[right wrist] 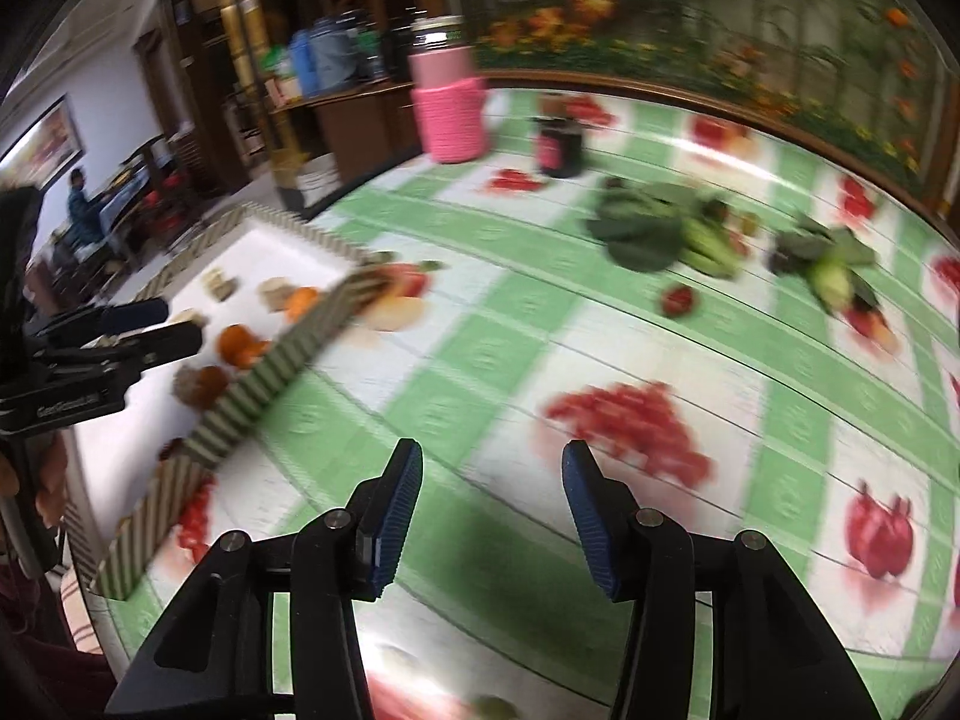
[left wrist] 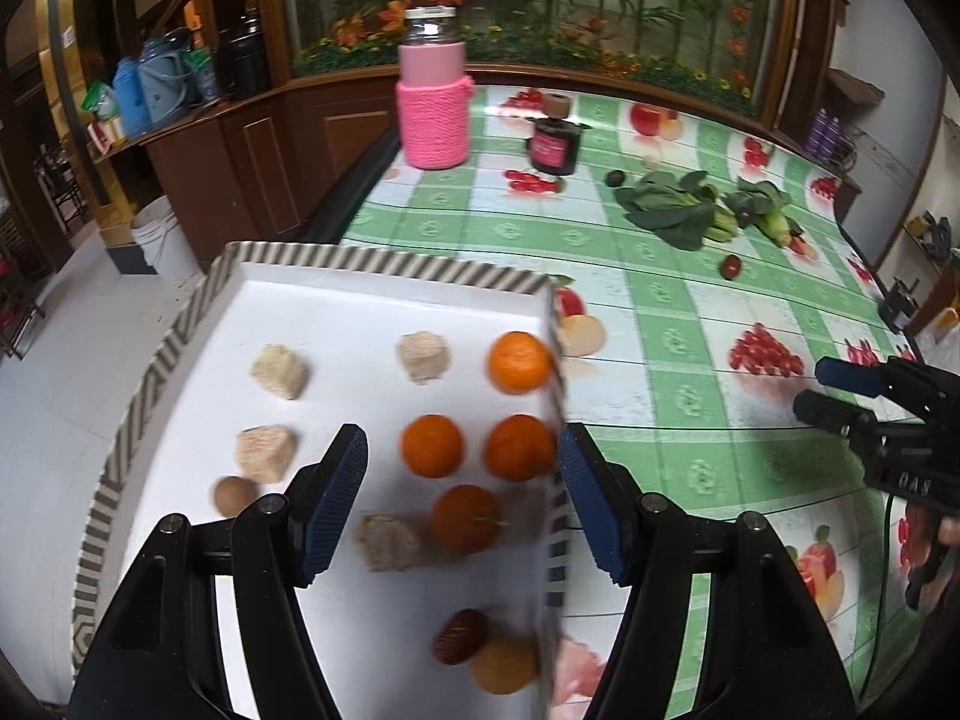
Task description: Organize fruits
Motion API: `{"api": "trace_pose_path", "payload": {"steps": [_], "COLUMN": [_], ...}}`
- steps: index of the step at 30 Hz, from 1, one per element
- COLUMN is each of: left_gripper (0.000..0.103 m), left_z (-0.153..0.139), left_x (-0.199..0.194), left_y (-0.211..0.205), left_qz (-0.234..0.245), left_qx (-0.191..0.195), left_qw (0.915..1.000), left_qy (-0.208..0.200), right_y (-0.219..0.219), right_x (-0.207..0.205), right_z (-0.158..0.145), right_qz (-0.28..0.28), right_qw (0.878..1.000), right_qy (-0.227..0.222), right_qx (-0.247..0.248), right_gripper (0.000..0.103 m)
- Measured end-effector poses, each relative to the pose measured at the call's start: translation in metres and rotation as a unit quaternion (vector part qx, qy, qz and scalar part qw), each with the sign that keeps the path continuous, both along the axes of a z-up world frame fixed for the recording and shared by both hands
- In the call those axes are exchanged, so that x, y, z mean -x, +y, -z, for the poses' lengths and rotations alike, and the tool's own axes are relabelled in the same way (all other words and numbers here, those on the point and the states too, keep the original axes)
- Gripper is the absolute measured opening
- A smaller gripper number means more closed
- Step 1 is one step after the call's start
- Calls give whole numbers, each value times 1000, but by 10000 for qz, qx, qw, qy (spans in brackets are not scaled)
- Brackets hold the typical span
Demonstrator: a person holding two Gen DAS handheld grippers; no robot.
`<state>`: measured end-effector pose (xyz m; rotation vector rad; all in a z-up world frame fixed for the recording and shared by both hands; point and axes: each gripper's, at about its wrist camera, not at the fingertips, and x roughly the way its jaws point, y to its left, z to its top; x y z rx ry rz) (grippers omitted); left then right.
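A white tray with a striped rim [left wrist: 384, 261] holds several oranges [left wrist: 519, 362], beige cubes [left wrist: 281, 371], a brown round fruit [left wrist: 235, 495], a red bumpy fruit [left wrist: 461, 636] and a yellowish one [left wrist: 504, 663]. My left gripper [left wrist: 462, 432] hangs open above the tray's right half, with nothing between its fingers. My right gripper [right wrist: 493, 449] is open over the bare tablecloth, right of the tray rim [right wrist: 270, 378]. A small red fruit [left wrist: 731, 266] lies loose on the cloth near the greens, and a dark green one [left wrist: 615, 178] lies farther back.
At the table's far side stand a pink knitted-sleeve bottle [left wrist: 434, 114] and a dark jar [left wrist: 555, 147]. Leafy greens [left wrist: 672, 204] lie at the back right. The table edge runs left of the tray, and a white bucket [left wrist: 162, 240] is on the floor.
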<state>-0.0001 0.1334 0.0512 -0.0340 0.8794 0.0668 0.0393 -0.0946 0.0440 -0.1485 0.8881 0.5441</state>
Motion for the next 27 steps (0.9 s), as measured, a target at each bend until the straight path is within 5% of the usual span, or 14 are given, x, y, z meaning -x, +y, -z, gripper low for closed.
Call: {"api": "trace_pose_path", "payload": {"steps": [10, 27], "left_gripper": [65, 66], "left_z": [-1, 5], "left_x": [1, 20], "left_y": [-11, -14], "left_qz": [112, -215], "left_qx": [13, -461], "left_qw": [9999, 9984], "left_qy": [15, -258], "right_y": [-33, 60], "right_x": [-1, 28], "right_z": [7, -6], "right_qz": [359, -177], "right_qw": [9993, 9988], "right_qy": [73, -145], "right_qx": [-77, -427], "right_gripper": [52, 60]}}
